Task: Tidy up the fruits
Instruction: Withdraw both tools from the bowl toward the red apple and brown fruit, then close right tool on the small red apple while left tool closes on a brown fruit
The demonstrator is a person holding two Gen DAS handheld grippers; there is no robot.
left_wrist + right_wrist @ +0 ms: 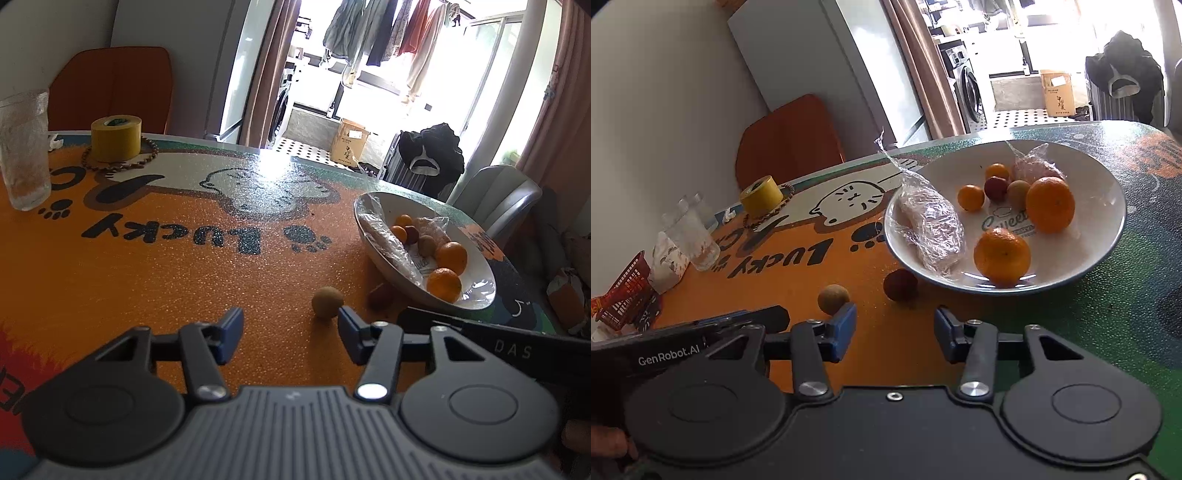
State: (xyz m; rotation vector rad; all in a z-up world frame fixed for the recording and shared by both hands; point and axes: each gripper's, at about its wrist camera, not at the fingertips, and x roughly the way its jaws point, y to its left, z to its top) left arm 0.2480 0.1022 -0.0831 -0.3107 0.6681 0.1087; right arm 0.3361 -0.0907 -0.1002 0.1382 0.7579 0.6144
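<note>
Orange tablecloth [768,266]: bowl [1108,206] already holds most fruit. I note tan fruit [833,299] and red fruit [900,284] left just beside it; left gripper [290,334] and right gripper [895,332] half-open, empty.

The left gripper [290,334] hangs low over the orange printed tablecloth [147,280], its blue-padded jaws parted with nothing between them. A small round tan fruit [327,302] lies just beyond the right pad, a dark red fruit [381,296] beside it against the shallow white ceramic bowl [476,258] of oranges. A yellow tape roll [116,137] and a clear textured glass [25,149] stand far left.
</note>
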